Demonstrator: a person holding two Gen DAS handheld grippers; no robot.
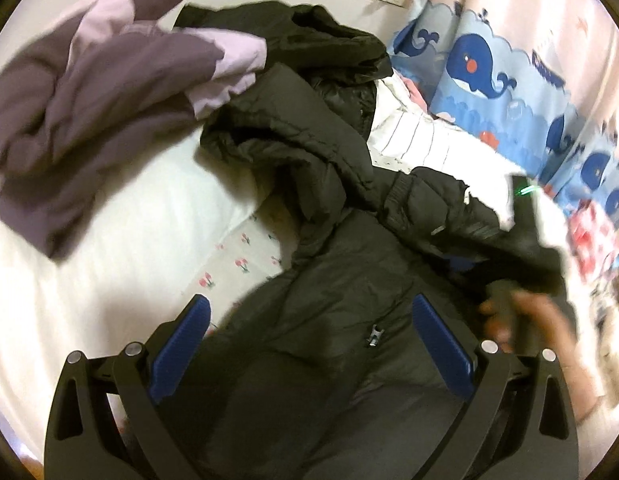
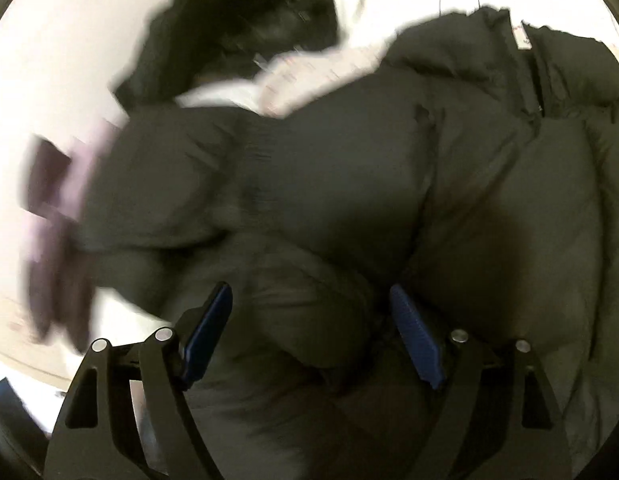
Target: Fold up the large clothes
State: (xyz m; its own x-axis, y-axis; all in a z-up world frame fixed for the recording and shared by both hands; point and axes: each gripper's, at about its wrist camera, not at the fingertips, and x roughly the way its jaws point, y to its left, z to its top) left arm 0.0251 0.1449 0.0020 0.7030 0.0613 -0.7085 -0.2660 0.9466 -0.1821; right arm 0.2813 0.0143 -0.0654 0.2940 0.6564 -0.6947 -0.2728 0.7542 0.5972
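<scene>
A black puffer jacket (image 1: 341, 272) lies crumpled on the white bed, with its zipper pull (image 1: 374, 335) between my left fingers. My left gripper (image 1: 309, 312) is open just above the jacket's body and holds nothing. In the right wrist view the same jacket (image 2: 449, 184) fills most of the frame, blurred. My right gripper (image 2: 311, 300) is open with a bulge of jacket fabric between its blue pads (image 2: 413, 336), not clamped. The hand holding the right gripper (image 1: 525, 320) shows at the right of the left wrist view.
A purple and lilac garment (image 1: 89, 96) lies at the upper left of the bed (image 1: 121, 240). A second black garment (image 1: 309, 36) sits behind the jacket. A striped white cloth (image 1: 413, 136) and a blue whale-print curtain (image 1: 489, 68) are at the right.
</scene>
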